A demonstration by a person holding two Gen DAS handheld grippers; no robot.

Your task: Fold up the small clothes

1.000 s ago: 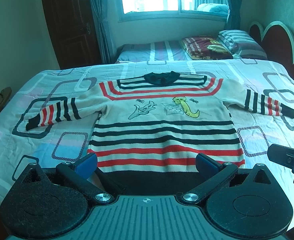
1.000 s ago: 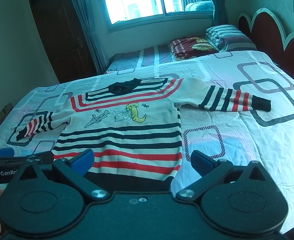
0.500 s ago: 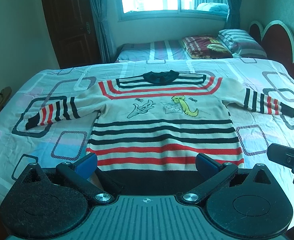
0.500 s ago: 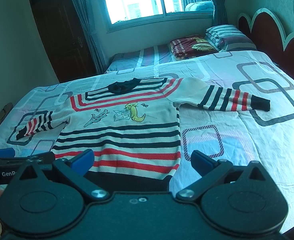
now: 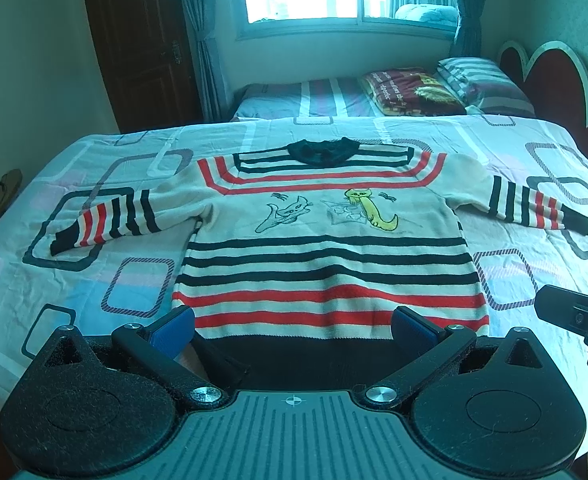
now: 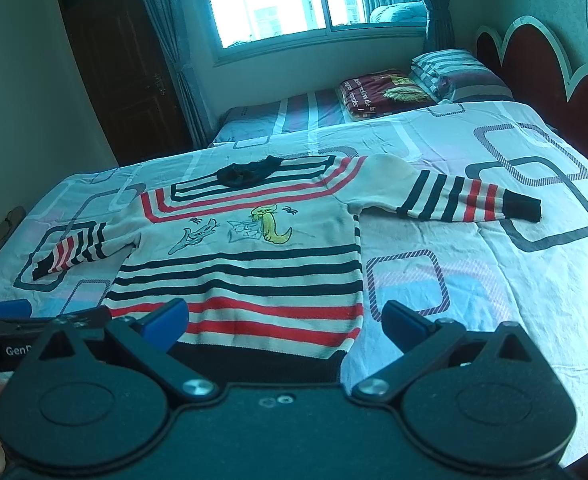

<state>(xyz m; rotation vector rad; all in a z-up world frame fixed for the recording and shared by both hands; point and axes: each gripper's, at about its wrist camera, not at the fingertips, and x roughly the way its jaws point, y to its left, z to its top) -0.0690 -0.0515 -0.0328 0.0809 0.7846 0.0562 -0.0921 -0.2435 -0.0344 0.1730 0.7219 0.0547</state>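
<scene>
So the striped sweater [image 5: 326, 240] is spread flat on the bed [image 5: 94, 264], front up, both sleeves out to the sides, dark collar at the far end. Its black hem sits right in front of the left gripper [image 5: 293, 324], between the spread blue pads, which aren't touching it. That one's wide apart, holding nothing. The right gripper [image 6: 284, 322] is released too, fingers splayed, and the hem's right corner lies between them, just ahead.

Writing-wise: the left tool shows up at the left edge of the right view with "GenR" printed on it, rest cut off. The maroon blanket [image 6: 382, 90] far ahead has text, but it's too small to read properly.
</scene>
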